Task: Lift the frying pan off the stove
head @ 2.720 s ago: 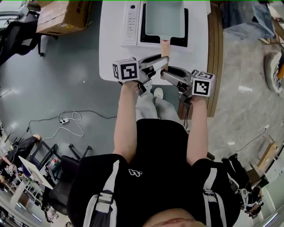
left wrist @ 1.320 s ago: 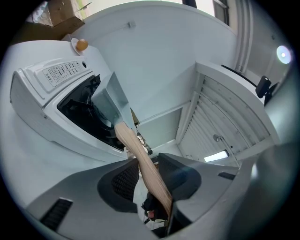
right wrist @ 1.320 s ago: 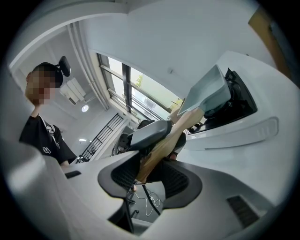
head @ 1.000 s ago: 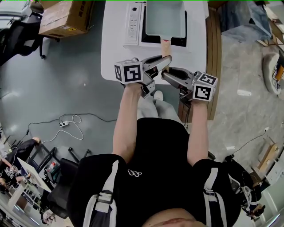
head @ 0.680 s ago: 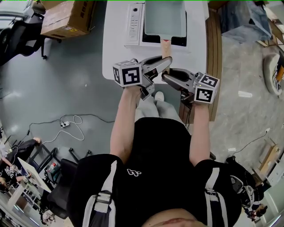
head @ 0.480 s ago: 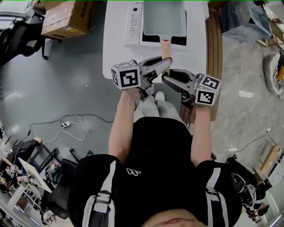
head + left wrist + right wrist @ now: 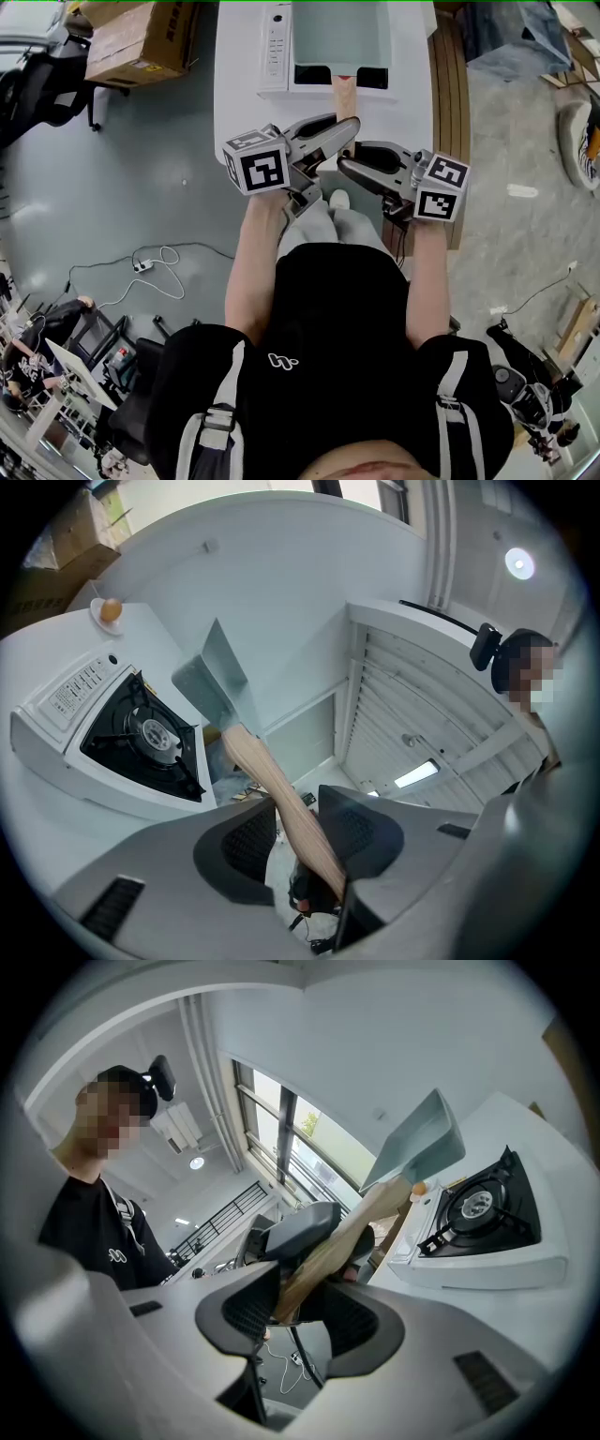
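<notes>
Lower centre of the head view, my left gripper (image 7: 337,131) and right gripper (image 7: 356,161) both clamp the wooden handle (image 7: 344,94), the left ahead of the right. Each gripper view shows that handle (image 7: 272,780) running between the pads. Above them the pan (image 7: 339,37) hangs over the stove (image 7: 277,47) on the white worktop (image 7: 239,112). In the left gripper view the pan (image 7: 211,682) is in the air with the burner (image 7: 145,733) bare under it, so I judge the lift done; only carrying it away is left. The pan looks empty. At the upper left, a small dish (image 7: 101,621) holds one orange ball.
</notes>
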The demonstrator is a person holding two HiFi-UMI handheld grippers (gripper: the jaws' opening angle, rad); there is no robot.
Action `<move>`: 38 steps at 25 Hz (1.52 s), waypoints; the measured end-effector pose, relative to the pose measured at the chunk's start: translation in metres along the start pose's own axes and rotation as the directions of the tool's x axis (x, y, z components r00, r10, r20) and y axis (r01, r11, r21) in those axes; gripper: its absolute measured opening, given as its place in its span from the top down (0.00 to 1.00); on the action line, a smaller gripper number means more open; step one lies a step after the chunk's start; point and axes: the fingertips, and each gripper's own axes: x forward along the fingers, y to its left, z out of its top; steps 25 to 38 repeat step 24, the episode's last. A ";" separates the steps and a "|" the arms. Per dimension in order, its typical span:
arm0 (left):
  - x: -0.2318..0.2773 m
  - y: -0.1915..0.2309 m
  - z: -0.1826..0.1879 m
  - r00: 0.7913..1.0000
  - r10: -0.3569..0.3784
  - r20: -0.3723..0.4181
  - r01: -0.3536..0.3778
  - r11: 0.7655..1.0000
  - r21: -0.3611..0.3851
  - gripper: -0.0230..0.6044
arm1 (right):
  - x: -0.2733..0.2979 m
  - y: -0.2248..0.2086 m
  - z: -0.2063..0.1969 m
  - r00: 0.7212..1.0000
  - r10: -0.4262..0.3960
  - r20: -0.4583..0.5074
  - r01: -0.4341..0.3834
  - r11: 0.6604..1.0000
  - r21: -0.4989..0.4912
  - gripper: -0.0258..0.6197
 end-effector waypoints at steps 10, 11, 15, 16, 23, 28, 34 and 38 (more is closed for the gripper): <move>-0.002 -0.006 0.004 1.000 -0.012 0.015 0.012 1.000 0.011 0.73 | 0.000 0.006 0.004 1.000 0.009 -0.001 -0.009 1.000 -0.017 0.73; -0.002 -0.007 0.004 1.000 -0.013 0.017 0.013 1.000 0.012 0.73 | 0.000 0.006 0.004 1.000 0.010 -0.002 -0.010 1.000 -0.019 0.73; -0.001 -0.008 0.006 1.000 -0.012 0.019 0.011 1.000 0.016 0.73 | 0.000 0.006 0.006 1.000 0.013 -0.004 -0.013 1.000 -0.024 0.73; -0.001 -0.009 0.007 1.000 -0.010 0.019 0.010 1.000 0.016 0.73 | 0.000 0.006 0.007 1.000 0.014 -0.004 -0.015 1.000 -0.024 0.73; -0.001 -0.012 0.008 1.000 -0.016 0.021 0.015 1.000 0.022 0.73 | 0.000 0.011 0.009 1.000 0.019 0.001 -0.019 1.000 -0.024 0.73; -0.001 -0.012 0.008 1.000 -0.016 0.022 0.016 1.000 0.022 0.73 | 0.000 0.011 0.010 1.000 0.020 0.003 -0.020 1.000 -0.024 0.73; -0.001 -0.012 0.008 1.000 -0.016 0.022 0.016 1.000 0.022 0.73 | 0.000 0.011 0.010 1.000 0.020 0.003 -0.020 1.000 -0.024 0.73; -0.001 -0.012 0.008 1.000 -0.016 0.022 0.016 1.000 0.022 0.73 | 0.000 0.011 0.010 1.000 0.020 0.003 -0.020 1.000 -0.024 0.73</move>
